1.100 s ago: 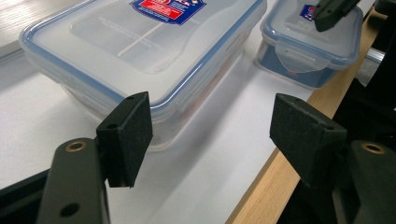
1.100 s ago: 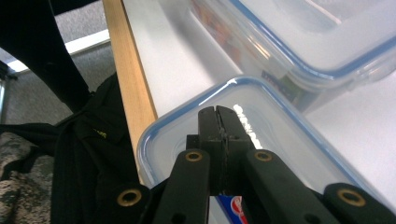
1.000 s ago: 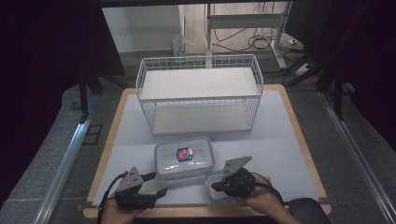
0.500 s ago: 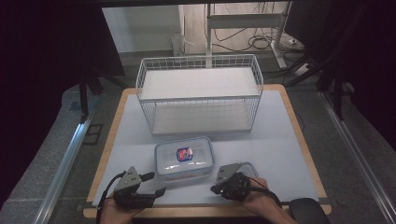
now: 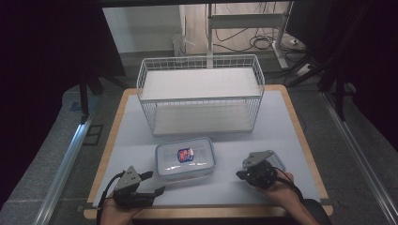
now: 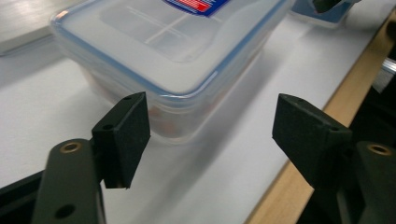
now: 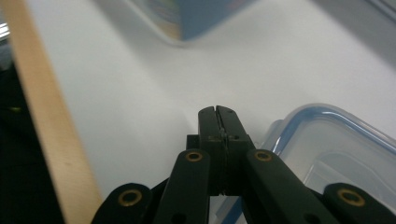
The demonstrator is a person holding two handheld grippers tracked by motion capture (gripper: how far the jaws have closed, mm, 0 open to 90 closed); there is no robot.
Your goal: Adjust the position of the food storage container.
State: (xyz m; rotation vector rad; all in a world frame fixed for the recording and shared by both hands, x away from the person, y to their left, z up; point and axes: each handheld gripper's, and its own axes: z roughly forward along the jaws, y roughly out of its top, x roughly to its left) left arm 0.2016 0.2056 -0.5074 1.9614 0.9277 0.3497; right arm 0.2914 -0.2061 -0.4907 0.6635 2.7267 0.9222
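A large clear lidded box (image 5: 185, 159) with a blue rim and a red-and-blue sticker lies on the white tabletop in front of the wire basket. My left gripper (image 5: 155, 183) sits low at the box's near left corner. In the left gripper view the left gripper (image 6: 210, 121) is open and has just been opening wider. The box corner (image 6: 187, 79) lies just ahead of the pads, untouched. My right gripper (image 5: 240, 175) is shut on nothing (image 7: 218, 112) and hovers over a small clear blue-rimmed container (image 5: 278, 161) (image 7: 336, 154) to the right of the box.
A white wire basket (image 5: 201, 96) with two shelves stands at the back of the table. The table's wooden front edge (image 5: 211, 213) runs close to both hands. Dark stands and cables lie beyond the table.
My right hand and its shut gripper have shifted to the right, away from the large box. The left gripper stays in place with its jaws slightly wider.
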